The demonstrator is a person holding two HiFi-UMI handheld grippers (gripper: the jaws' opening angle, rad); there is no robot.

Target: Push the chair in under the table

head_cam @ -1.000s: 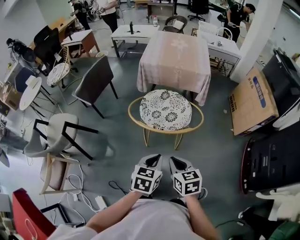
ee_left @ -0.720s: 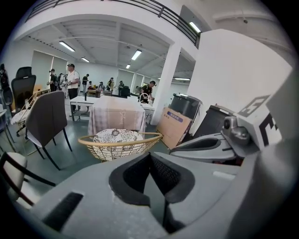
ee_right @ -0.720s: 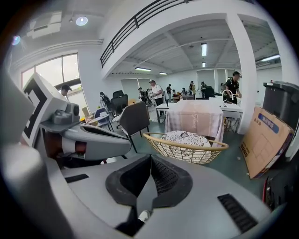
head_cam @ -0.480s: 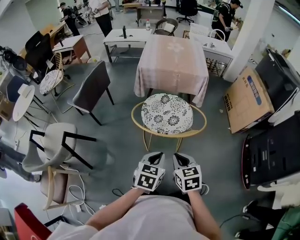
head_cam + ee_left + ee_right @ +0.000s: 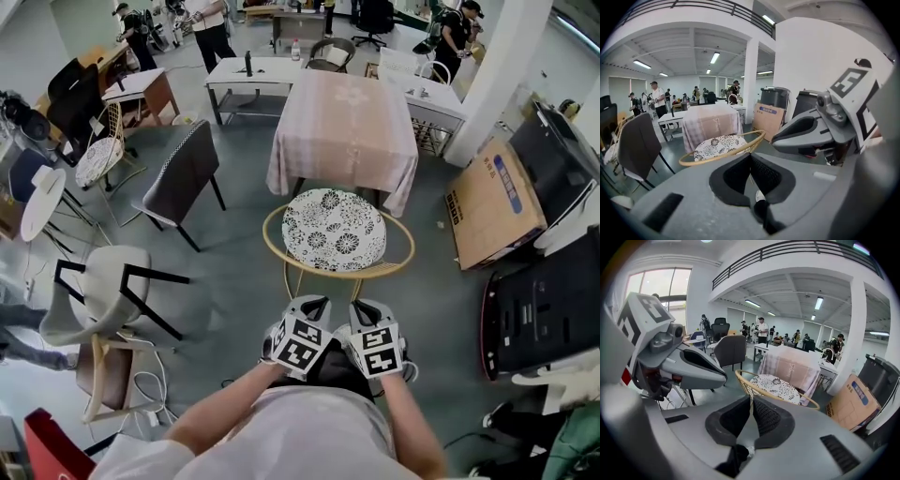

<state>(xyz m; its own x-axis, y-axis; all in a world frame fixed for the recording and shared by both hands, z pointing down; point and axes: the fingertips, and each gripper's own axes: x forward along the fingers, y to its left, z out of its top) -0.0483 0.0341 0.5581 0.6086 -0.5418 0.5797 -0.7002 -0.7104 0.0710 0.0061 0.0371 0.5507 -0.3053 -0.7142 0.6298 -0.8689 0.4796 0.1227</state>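
no legible text, cardboard box label seemingly too blurred

One left gripper, one right gripper, one rattan chair, one draped table, one cardboard box.

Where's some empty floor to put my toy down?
Bare floor lies between the round chair and the dark chair, and between the round chair and the cardboard box. Crowded on the left: grey armchair, cables.

We wear a pale shirt. Our left tongs and right tongs are grey shells with black ribbed pads, each carrying a white cube of black square markers.
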